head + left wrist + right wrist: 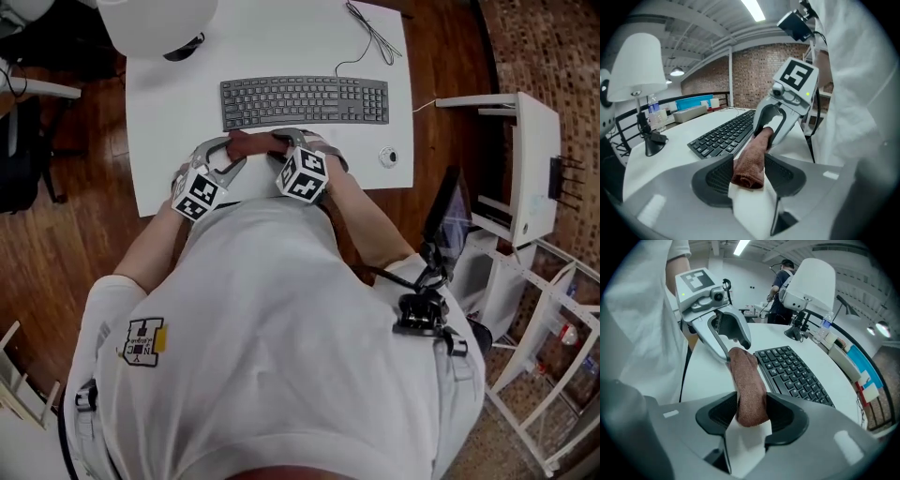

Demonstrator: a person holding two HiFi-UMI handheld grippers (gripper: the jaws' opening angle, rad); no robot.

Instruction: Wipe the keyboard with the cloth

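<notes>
The cloth [251, 144] is a small brown towel, rolled into a thick sausage. It sits above the near part of the table [159, 112], stretched between the two grippers. The keyboard [305, 101] lies at 12 o'clock from it, near but apart.

I judge the cloth to be light, soft and a little springy, neither slippery nor fragile. It will probably bend and unroll easily if only one end is held. For wiping, it seems better to take it near the middle of the roll, across its thickness. A firm pad of fabric is then under the jaws, and the loose ends do not drag over the keys. The keyboard itself looks light and could slide on the smooth table under a strong push.

The left gripper [749, 177] has its jaws moderately apart, just as wide as the roll is thick. One end of the roll fills the gap, and the pads touch it on both sides without visible squeezing, so the hold looks gentle. The right gripper [751, 418] is at 3 o'clock from the left one. It holds the other end in the same way, with the fabric against both pads. Nothing else is between the jaws.
</notes>
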